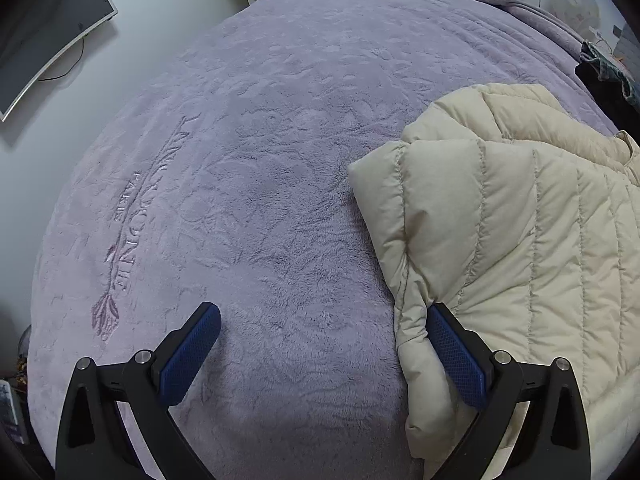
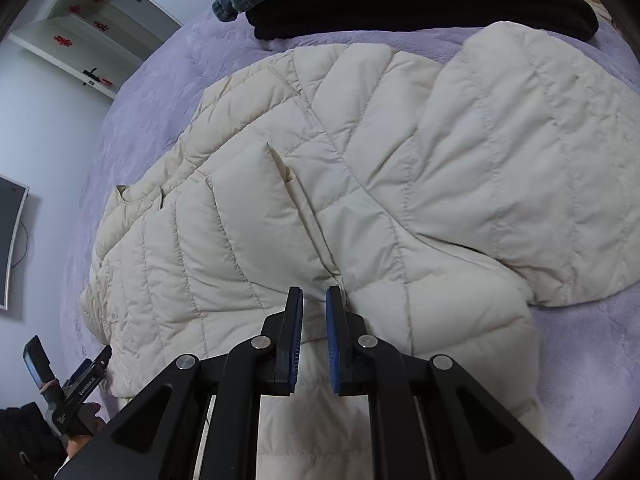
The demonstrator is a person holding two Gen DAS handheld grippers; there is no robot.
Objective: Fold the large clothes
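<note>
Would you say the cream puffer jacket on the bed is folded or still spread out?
Partly folded. The puffer jacket has a sleeve laid over its body, and another edge is turned in, but its length still lies unfolded across the purple blanket.

Jacket (image 1: 520, 240): you see it cut off at the right and bottom edges.
Dark clothes (image 2: 420, 0): cropped by the top edge.
Monitor (image 1: 48, 32): partly out of frame.

My left wrist view sits low over purple bed (image 1: 260, 140), facing along it toward far wall and monitor (image 1: 52, 36); cream jacket (image 1: 520, 220) fills right edge, close. My right wrist view looks down at close range onto same jacket (image 2: 320, 160), dark folded clothes (image 2: 420, 4) beyond. Shared: jacket, bed cover, monitor; left tongs (image 2: 66, 376) visible in right view's lower left corner.
</note>
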